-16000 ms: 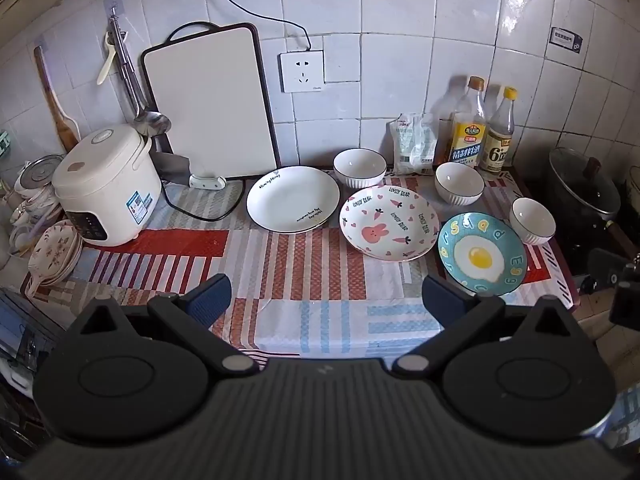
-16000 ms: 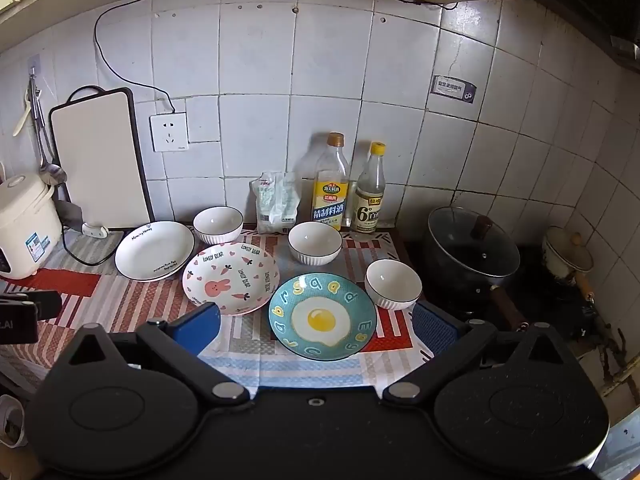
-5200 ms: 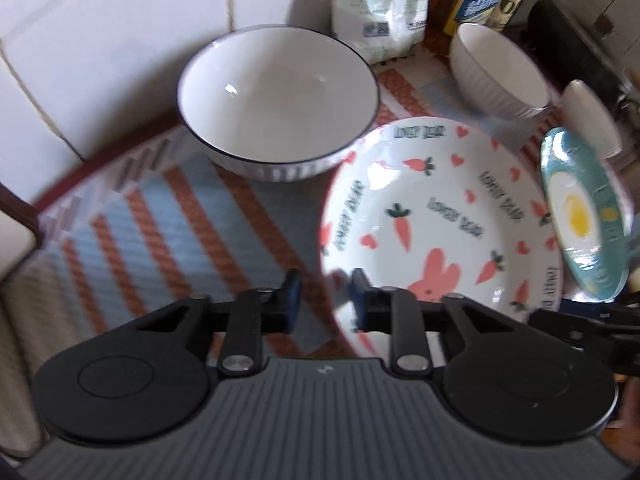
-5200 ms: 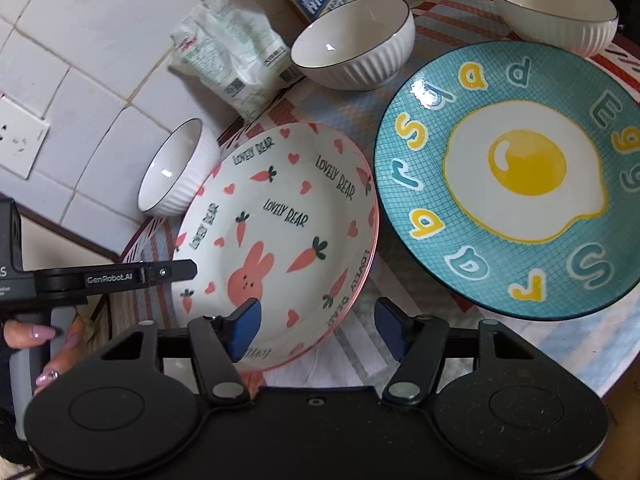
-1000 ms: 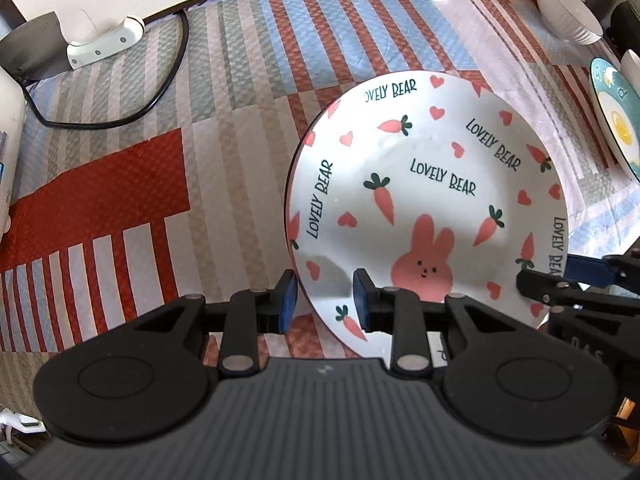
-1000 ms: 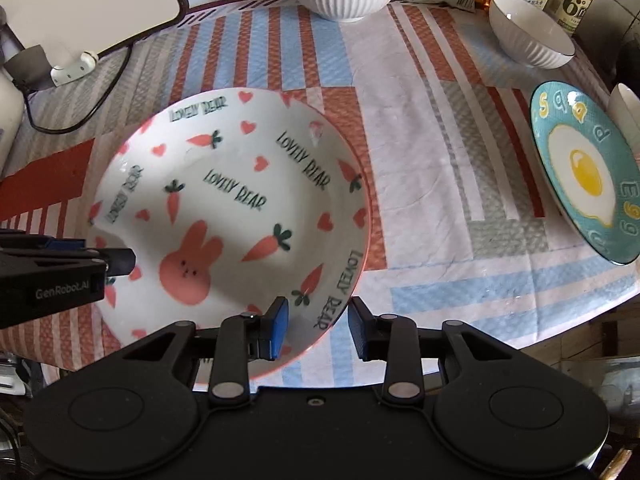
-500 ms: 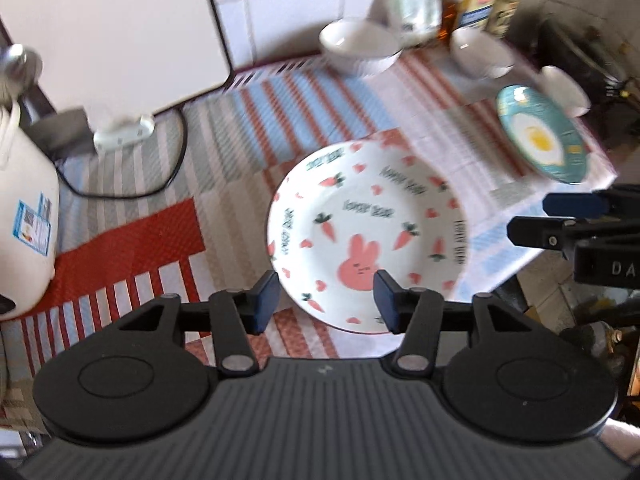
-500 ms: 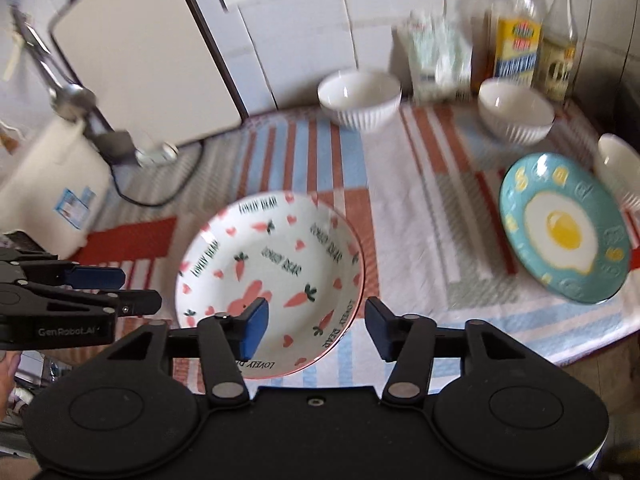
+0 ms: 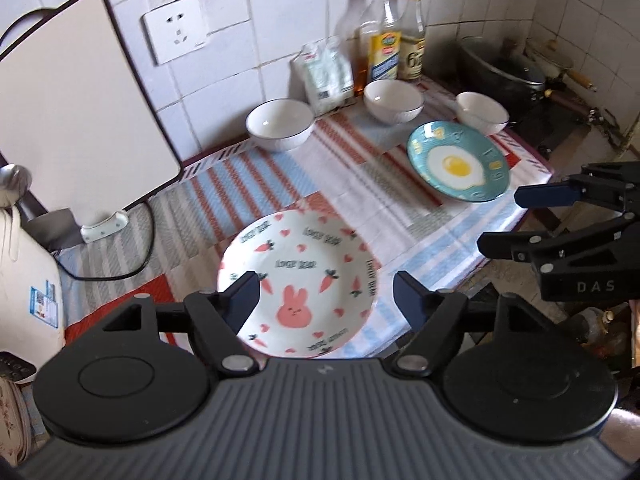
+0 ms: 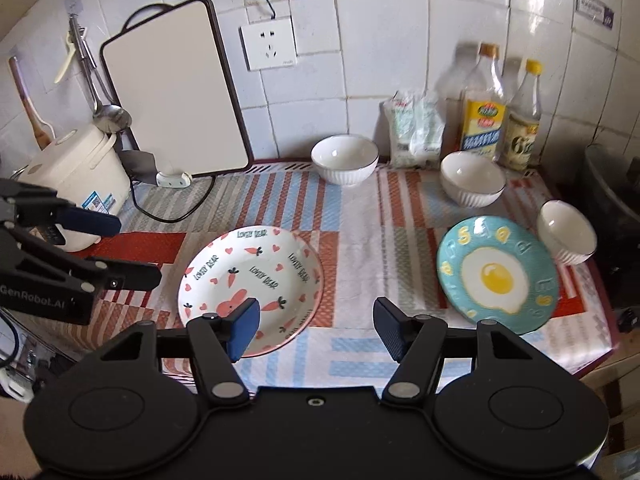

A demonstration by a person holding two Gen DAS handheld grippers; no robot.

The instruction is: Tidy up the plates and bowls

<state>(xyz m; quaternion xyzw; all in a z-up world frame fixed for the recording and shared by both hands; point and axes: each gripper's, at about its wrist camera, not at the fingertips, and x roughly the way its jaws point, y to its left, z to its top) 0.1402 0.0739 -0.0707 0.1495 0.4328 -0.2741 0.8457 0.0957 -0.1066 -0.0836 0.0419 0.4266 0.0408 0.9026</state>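
The striped cloth point(image 10: 360, 208) covers the counter. The bunny plate point(image 10: 256, 264) lies flat on it near the front edge, and the egg plate point(image 10: 496, 276) lies to its right. The left gripper point(image 9: 325, 296) and right gripper point(image 10: 316, 326) have just been opening, both wide apart, holding nothing.

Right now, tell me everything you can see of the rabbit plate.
The rabbit plate is a round, shallow, glossy white dish that looks ceramic, with a thin pink rim, a pink rabbit, orange carrots, red hearts and repeated "LOVELY BEAR" lettering. It lies flat, face up, on the striped tablecloth near the counter's front edge, left of the fried-egg plate. Nothing lies in it. Both the left gripper and right gripper are open and clear of it.
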